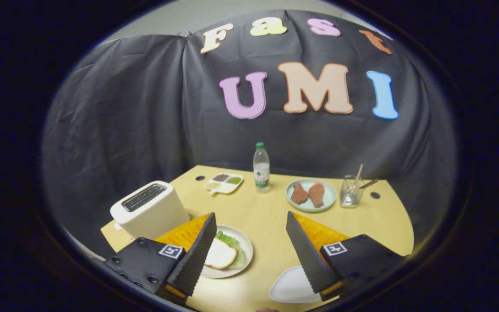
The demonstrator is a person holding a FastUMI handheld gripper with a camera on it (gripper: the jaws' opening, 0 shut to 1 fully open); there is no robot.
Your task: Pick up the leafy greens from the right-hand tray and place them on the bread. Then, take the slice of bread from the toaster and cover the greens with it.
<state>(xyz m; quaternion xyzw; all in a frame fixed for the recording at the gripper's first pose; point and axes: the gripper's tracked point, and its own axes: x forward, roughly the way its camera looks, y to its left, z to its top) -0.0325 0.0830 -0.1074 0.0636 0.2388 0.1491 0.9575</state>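
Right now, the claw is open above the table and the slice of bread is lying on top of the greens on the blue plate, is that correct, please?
Not quite: the slice of bread lies on the greens on the white plate between the fingers, not the blue plate, which holds two brown pieces. The claw is open, as the gripper view shows.

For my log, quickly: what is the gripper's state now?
Gripper: open, holding nothing, fingers spread above the table, the plate with bread and greens beside one finger.
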